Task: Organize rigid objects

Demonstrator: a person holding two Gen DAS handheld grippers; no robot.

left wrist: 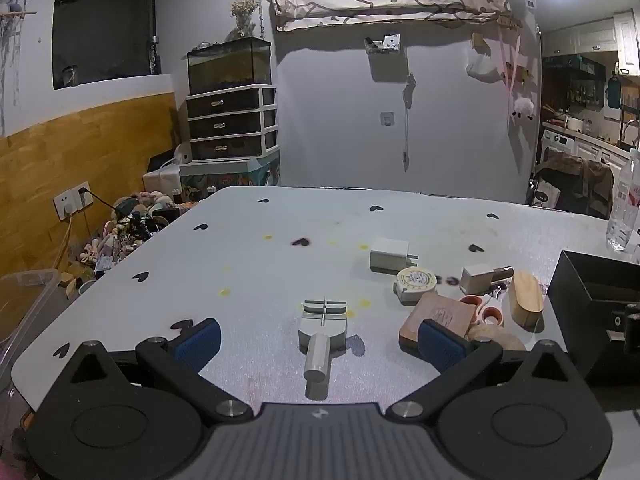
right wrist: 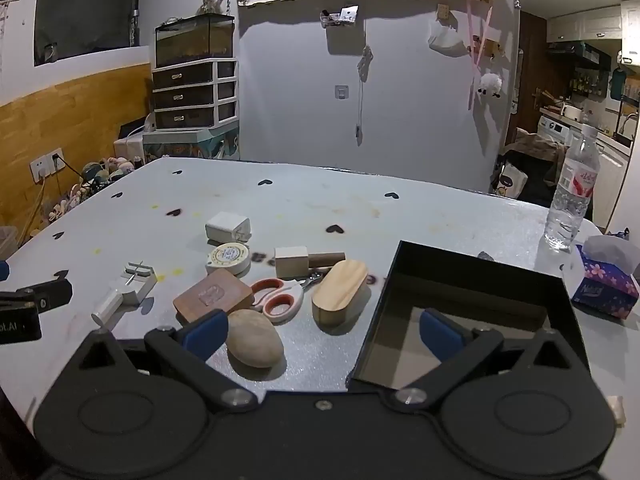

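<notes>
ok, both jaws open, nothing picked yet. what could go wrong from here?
1. The scissors lie flat, wedged between the wooden block, the oval wooden piece and the stone; grabbing one will likely shove its neighbours.
2. The stone looks rounded, so it may slip out as the right gripper closes.
3. The black box sits beside the water bottle; a wide swing there could tip it.

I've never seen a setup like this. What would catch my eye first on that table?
Probably the huddle of small things mid-table: orange-handled scissors lying between a square wooden block and an oval wooden box, with a smooth egg-shaped stone nearest the camera. To their right sits an empty black box, and both blue-padded grippers, left gripper and right gripper, stand wide open.
</notes>
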